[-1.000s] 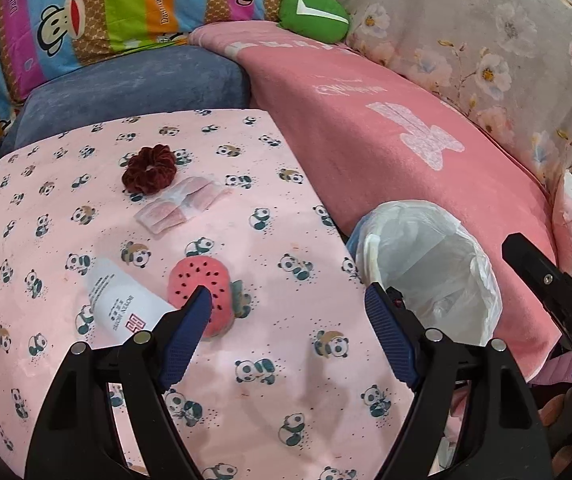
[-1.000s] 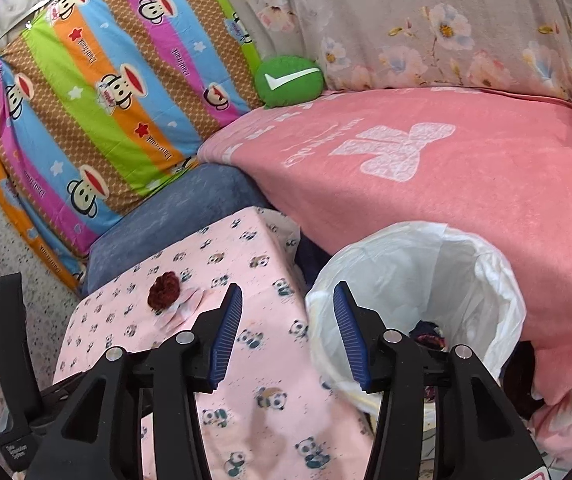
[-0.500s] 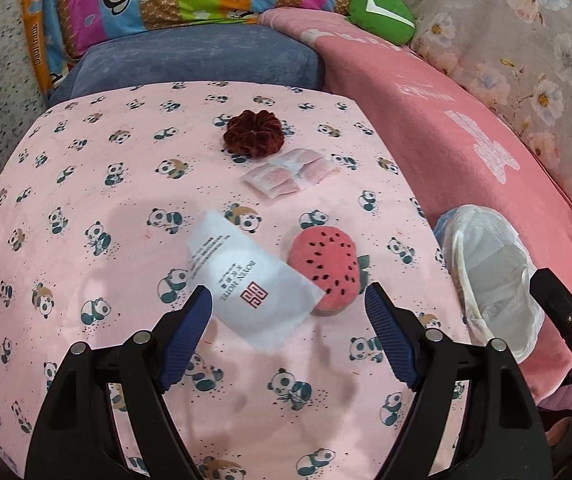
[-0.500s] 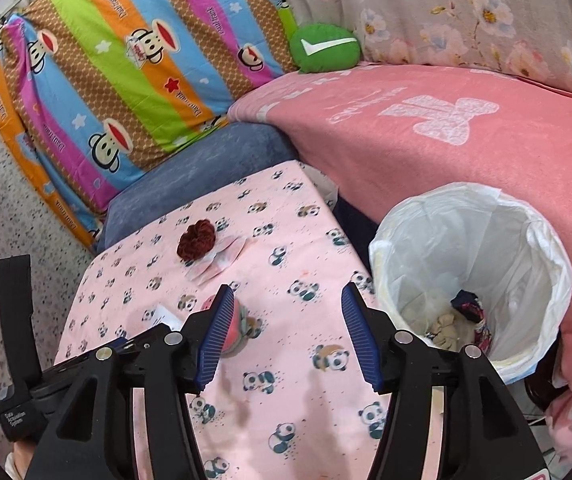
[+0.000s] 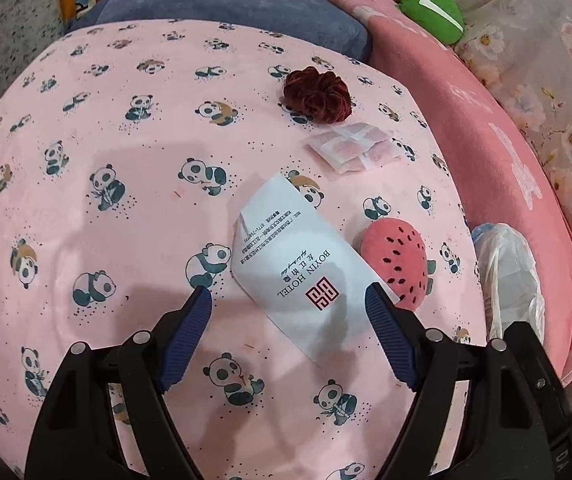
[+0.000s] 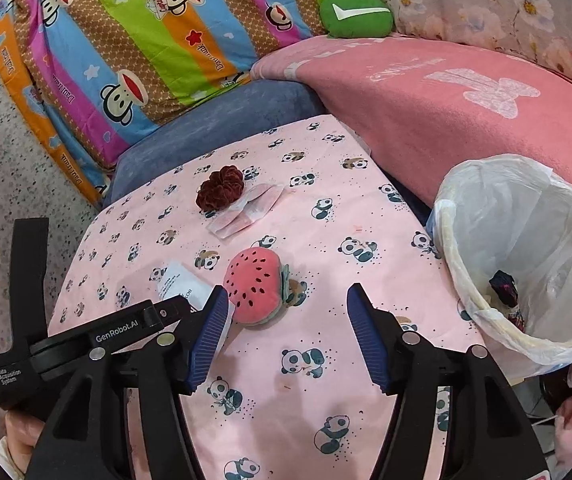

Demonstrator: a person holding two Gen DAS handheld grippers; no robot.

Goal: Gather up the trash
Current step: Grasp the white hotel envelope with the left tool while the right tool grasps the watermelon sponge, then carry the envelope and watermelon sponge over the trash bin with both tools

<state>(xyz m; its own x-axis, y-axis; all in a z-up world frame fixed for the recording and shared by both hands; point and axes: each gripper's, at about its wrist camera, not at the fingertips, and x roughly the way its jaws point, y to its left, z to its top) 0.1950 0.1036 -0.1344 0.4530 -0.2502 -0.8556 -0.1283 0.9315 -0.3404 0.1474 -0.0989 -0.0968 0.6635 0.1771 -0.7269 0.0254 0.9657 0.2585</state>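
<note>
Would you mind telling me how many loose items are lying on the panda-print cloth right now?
4: a dark red scrunchie at the far side, a clear wrapper touching it, a white hotel packet nearer, and a watermelon plush beside the packet. Others may be hidden.

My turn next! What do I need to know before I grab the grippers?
Left gripper: open, empty, over the white packet.
Right gripper: empty, jaws have just been opening, near the watermelon toy.
On the table: packet, clear wrapper, toy, scrunchie.
Bin: beside the table, some trash already inside.
Left to do: packet and wrapper probably go in the bin.
</note>
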